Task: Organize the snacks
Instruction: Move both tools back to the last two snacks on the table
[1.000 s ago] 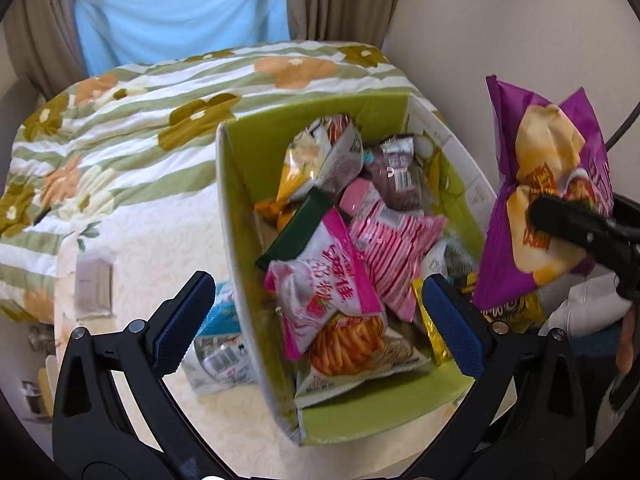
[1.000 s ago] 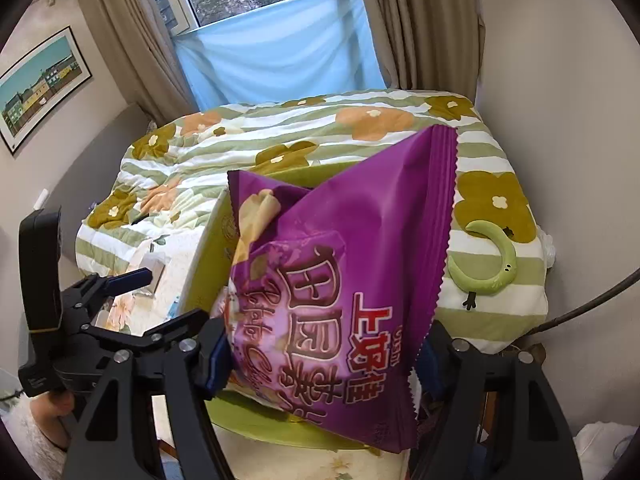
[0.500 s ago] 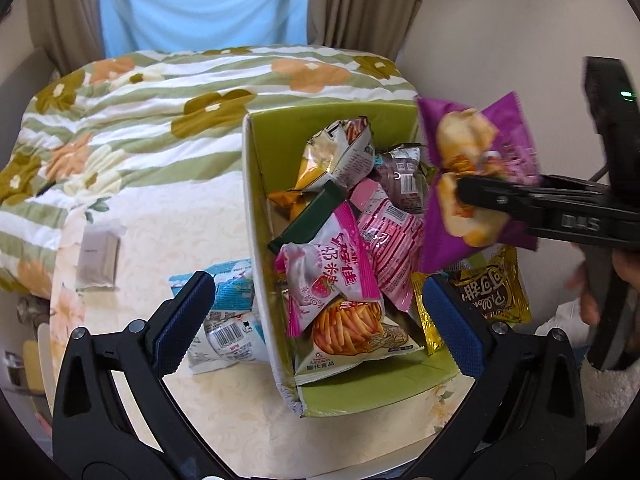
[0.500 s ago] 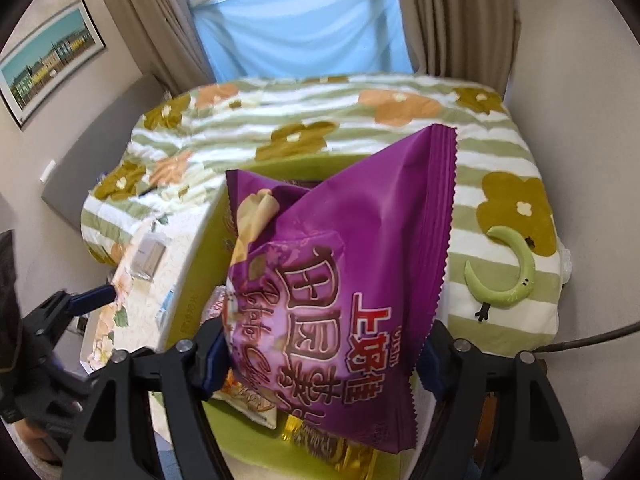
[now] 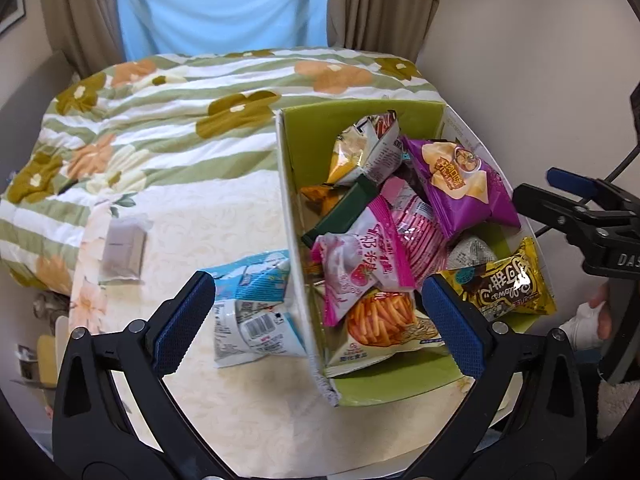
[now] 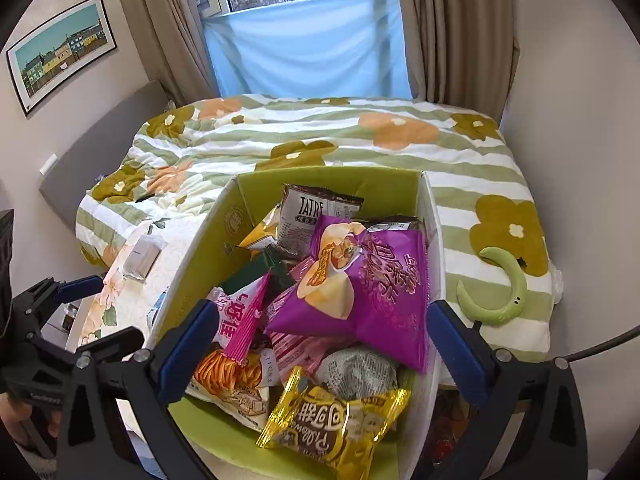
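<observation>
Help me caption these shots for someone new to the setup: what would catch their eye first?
First, the green box crammed with bright snack packets, standing on the cream cloth at the foot of the flowered bed. The purple chip bag lies on top of the heap, at the box's right side, with the right gripper opening wide just above it. One blue-and-white packet lies outside, against the box's left wall.

The purple chip bag [image 6: 360,284], clamped a second ago between the pads of the right gripper [image 6: 320,336], has been released. It is now seen lying on the other snacks inside the green box [image 6: 208,248], at twelve o'clock from the gripper, whose jaws are opening with nothing between them.
</observation>
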Demonstrator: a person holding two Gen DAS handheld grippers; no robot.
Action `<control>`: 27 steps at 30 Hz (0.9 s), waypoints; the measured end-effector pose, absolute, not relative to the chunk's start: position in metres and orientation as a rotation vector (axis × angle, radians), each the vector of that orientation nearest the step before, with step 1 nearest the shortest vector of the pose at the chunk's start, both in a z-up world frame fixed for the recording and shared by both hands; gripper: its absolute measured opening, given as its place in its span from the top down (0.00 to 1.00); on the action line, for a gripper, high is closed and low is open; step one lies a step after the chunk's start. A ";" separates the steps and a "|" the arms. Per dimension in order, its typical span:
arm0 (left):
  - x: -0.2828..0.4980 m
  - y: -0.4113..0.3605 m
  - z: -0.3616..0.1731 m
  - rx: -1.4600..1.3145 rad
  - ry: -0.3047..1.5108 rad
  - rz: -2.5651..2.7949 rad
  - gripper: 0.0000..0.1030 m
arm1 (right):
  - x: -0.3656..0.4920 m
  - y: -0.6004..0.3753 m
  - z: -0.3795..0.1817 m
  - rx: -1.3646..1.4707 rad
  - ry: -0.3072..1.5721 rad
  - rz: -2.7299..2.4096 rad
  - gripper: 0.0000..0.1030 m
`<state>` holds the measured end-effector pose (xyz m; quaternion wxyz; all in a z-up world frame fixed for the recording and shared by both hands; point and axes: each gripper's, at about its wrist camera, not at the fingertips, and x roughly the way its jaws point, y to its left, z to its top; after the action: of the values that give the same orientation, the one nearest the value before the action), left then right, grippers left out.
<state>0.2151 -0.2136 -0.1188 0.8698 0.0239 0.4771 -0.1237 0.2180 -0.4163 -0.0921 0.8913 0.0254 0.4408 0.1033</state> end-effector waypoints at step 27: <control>0.183 -0.027 -0.071 0.006 0.898 -0.204 0.01 | 0.158 -0.248 -0.038 -0.028 0.766 0.078 0.00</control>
<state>0.1827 -0.0266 -0.0711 0.8957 0.0031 0.4335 -0.0985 0.1578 -0.2480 -0.0383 0.9267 -0.0136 0.3737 0.0379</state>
